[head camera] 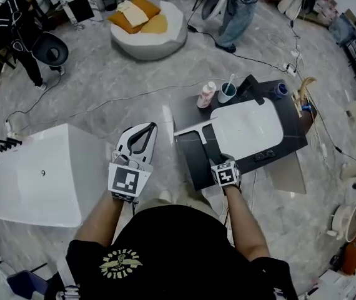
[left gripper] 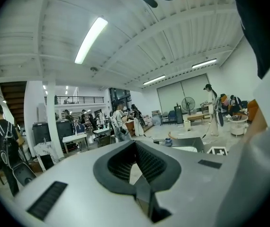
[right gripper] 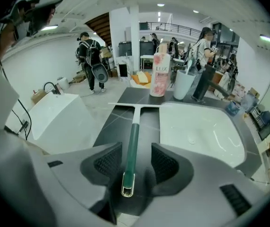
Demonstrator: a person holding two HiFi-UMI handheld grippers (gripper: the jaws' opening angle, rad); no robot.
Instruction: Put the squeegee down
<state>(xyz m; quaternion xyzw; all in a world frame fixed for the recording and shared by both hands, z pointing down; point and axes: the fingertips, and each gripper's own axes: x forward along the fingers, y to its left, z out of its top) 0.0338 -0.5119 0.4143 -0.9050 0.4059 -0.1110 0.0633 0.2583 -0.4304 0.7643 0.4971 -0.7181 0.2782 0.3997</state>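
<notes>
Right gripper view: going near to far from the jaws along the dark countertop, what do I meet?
Right gripper, jaws open → squeegee, lying handle near, blade far → pink bottle

Bright, even indoor light fills all three views; a ceiling tube lamp (left gripper: 91,39) glows white overhead in the left gripper view. Shadows are faint. The white basin (right gripper: 206,131) carries soft glare streaks. The squeegee (right gripper: 133,141) reads sharp; fisheye bending curves every edge, corners black
</notes>
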